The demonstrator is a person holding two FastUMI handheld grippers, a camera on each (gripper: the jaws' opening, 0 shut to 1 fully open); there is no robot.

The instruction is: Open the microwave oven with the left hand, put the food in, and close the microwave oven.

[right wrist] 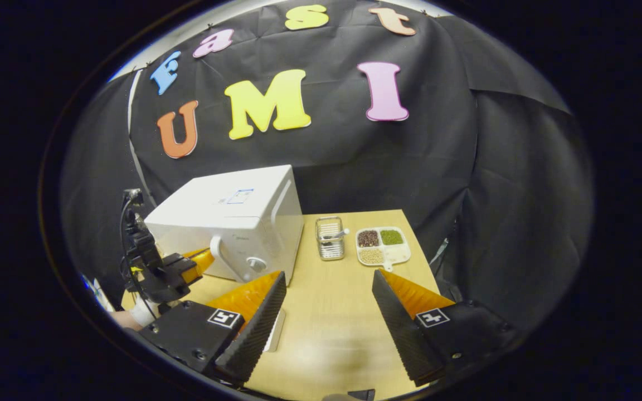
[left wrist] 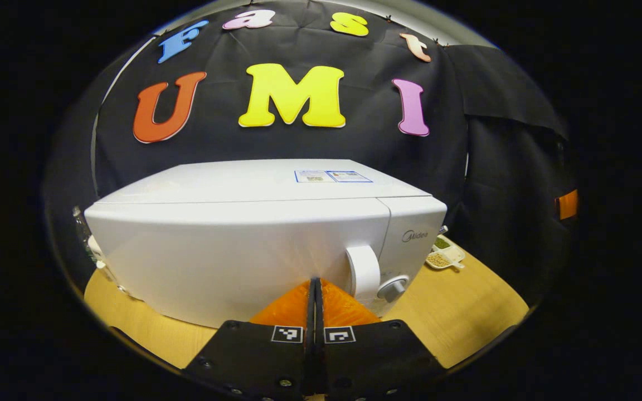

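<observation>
Both my grippers face the closed white box-shaped microwave oven (left wrist: 254,245): left gripper (left wrist: 314,289) pressed together, right gripper (right wrist: 329,289) spread apart.

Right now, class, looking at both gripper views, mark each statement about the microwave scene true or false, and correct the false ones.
1. The microwave oven has its door closed. True.
2. The left gripper has its jaws wide open. False: they are shut together, holding nothing, in front of the door near the handle.
3. The right gripper has its jaws open and empty. True.
4. The divided plate of beans and grains sits inside the oven. False: it lies on the wooden table, right of the oven in the right gripper view.
5. A small metal basket stands between the oven and the plate. True.
</observation>
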